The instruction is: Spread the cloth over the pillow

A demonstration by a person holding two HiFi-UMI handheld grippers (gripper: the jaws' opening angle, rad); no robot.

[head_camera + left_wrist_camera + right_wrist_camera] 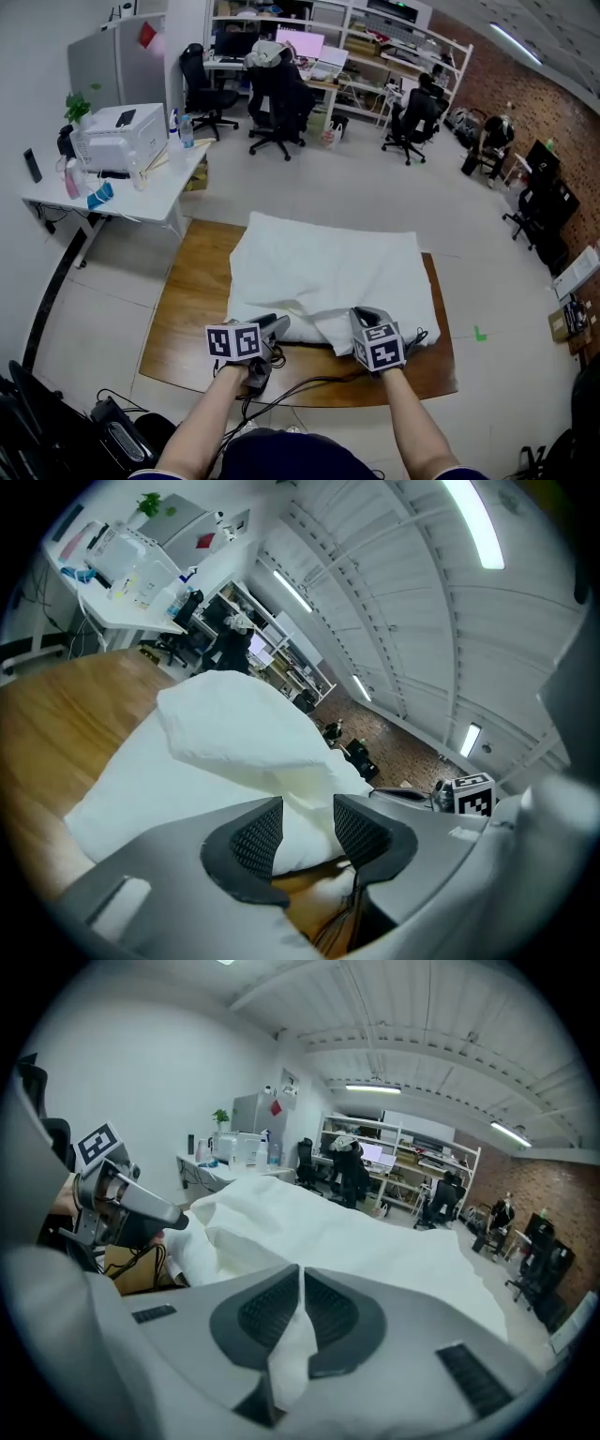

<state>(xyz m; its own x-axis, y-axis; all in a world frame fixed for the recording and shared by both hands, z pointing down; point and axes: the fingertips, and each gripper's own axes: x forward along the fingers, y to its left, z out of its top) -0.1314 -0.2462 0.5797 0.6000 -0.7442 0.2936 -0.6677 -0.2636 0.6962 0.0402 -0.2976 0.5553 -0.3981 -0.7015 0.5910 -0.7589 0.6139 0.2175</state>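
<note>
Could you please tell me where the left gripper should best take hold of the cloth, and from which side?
Probably the near left corner of the cloth, coming in low from the person's side of the table. That edge lies loose and folded right before the open left gripper, while the right gripper pinches the near right edge.

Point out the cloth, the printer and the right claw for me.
cloth (323,270), head view, its flat middle.
printer (117,133), head view, its top.
right claw (302,1283), right gripper view, between the tips, pinching cloth.
</note>
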